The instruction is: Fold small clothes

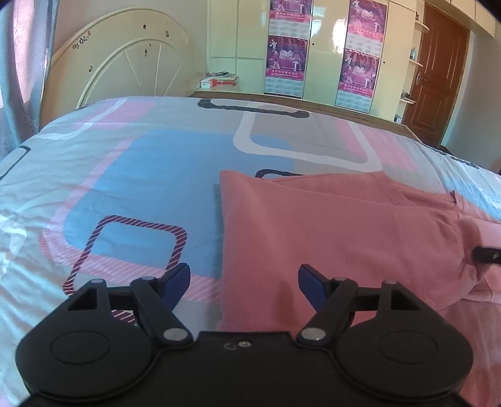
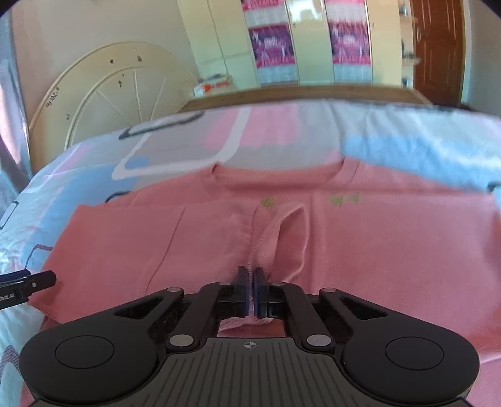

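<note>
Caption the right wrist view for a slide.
Right gripper shut on a pinched fold of the pink shirt on the patterned bedspread.

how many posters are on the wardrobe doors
4: two stacked on the left door, upper and lower, two on the right door, upper and lower.

I'm looking at a small salmon-pink shirt (image 2: 360, 250) lying face up on the bed, its ribbed round neckline at the far side and a faint yellow-green print showing just below it. Its left portion is lying folded over the middle as a flat panel with a straight outer edge (image 1: 281, 225). A ribbed hem or cuff is standing up in a loop near the centre, pinched at its near end.
</note>
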Tool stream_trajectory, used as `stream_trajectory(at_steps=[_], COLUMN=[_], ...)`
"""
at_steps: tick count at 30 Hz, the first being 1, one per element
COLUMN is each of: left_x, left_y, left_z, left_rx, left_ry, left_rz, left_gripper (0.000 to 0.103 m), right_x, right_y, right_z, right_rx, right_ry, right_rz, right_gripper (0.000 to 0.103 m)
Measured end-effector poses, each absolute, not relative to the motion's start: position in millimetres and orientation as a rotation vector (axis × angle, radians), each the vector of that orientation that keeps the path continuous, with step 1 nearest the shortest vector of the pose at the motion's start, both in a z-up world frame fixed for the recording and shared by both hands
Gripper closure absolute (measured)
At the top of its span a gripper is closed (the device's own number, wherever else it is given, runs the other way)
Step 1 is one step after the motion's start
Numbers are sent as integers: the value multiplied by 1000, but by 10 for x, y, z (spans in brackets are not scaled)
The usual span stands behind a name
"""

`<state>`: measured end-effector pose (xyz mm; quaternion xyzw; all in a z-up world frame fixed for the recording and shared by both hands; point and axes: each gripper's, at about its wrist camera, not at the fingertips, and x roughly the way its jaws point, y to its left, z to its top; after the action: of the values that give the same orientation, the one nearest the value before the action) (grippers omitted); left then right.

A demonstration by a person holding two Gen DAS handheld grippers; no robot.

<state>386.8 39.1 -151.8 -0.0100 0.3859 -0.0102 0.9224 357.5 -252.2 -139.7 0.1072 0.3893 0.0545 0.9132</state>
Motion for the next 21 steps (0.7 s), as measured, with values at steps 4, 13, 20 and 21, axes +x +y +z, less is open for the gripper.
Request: stream_trajectory(at_steps=[4, 13, 20, 21], left_x=[3926, 4079, 4057, 4056], left_y=[384, 317, 277, 286], left_z=[-1529, -1607, -1637, -1632], left_rx=[-60, -67, -43, -44], left_ry=[797, 820, 823, 823], left_rz=[-11, -29, -42, -39], left_gripper=[27, 26, 25, 25], right_x=[3389, 3253, 3352, 3396], right_y=[-2603, -3116, -3161, -3138], right_z=[-1122, -1304, -1412, -1437], right_rx=[97, 195, 337, 347], right_ry=[685, 774, 807, 823], right_rz=[65, -22, 24, 36], right_gripper=[103, 103, 25, 31])
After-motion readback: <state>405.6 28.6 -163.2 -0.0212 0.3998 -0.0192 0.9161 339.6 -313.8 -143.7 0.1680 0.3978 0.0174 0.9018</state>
